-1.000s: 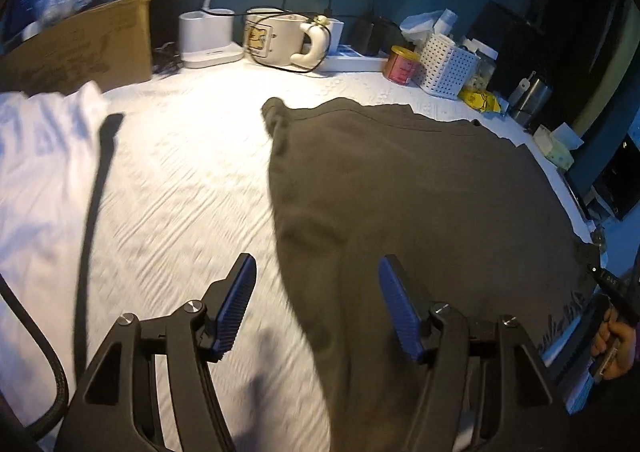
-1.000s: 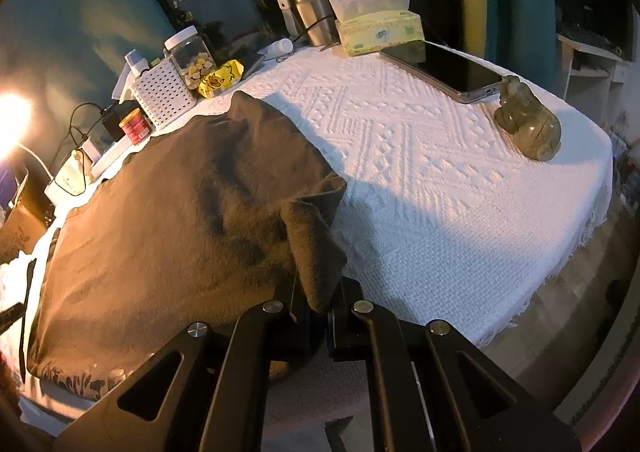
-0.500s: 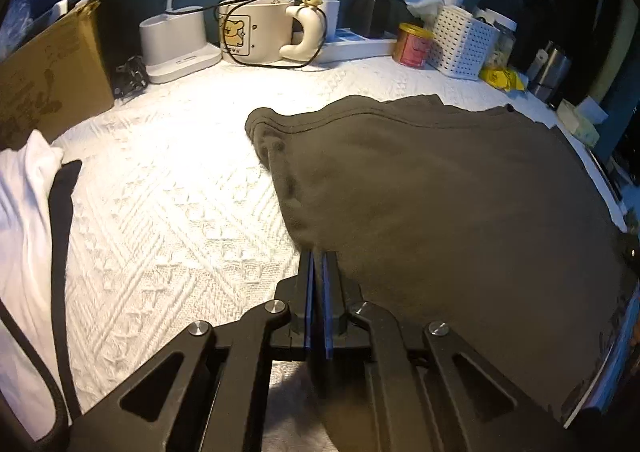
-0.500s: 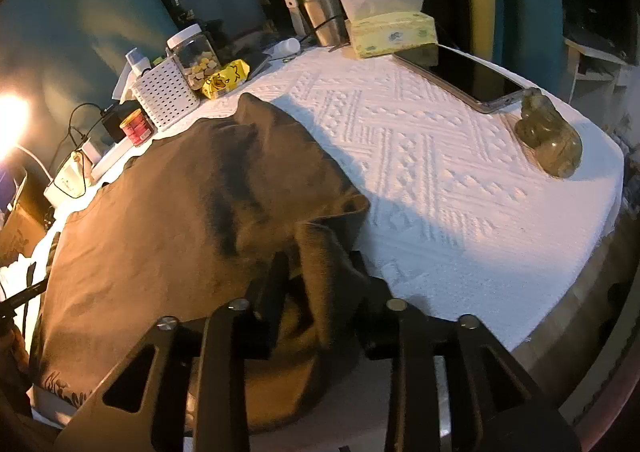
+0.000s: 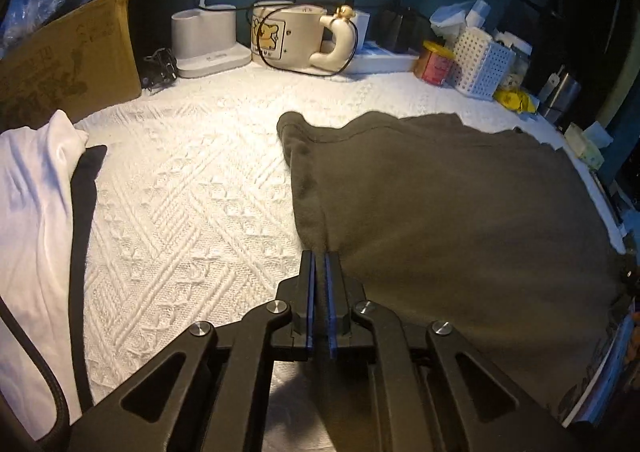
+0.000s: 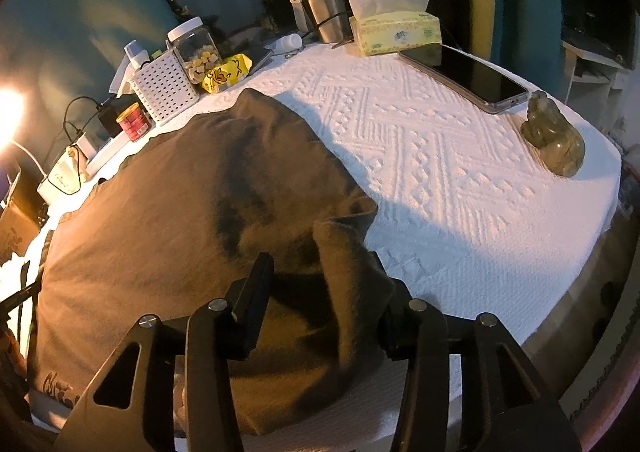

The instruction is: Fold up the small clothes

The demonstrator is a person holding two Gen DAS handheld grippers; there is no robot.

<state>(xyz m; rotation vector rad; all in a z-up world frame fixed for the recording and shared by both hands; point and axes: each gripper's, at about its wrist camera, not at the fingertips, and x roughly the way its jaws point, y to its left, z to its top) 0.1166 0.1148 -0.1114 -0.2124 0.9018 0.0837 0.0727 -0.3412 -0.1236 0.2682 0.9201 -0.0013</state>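
A white textured tablecloth [image 5: 192,204] covered the table and filled most of both views. In the left wrist view its bare stretch ran from the centre to the left of the frame, the widest open room there. In the right wrist view the bare cloth [image 6: 460,172] spread across the right half, down to the rounded table edge at lower right.

The dark olive garment [image 5: 460,220] lay flat on the cloth, taking up the right half of the left wrist view. Its left edge ran from a rolled corner near upper centre down to the lower centre, and its far hem stretched rightward toward the right frame edge. In the right wrist view the garment [image 6: 168,220] filled the left and centre, its long axis running from the lower left up to a corner pointing at the upper centre; a flap of it stood raised at lower centre.

A white garment [image 5: 32,220] lay at the left frame edge, well apart from the olive one.

The left gripper [image 5: 319,264] was clenched on the olive garment's left edge at lower centre. The right gripper [image 6: 320,280] stood released, fingers spread either side of the raised flap.

Clutter lined the far edge: a cardboard box [image 5: 68,64], a mug [image 5: 292,40], a white basket [image 6: 164,88], a tissue box [image 6: 396,30], a phone [image 6: 468,78] and a stone figurine [image 6: 554,134].
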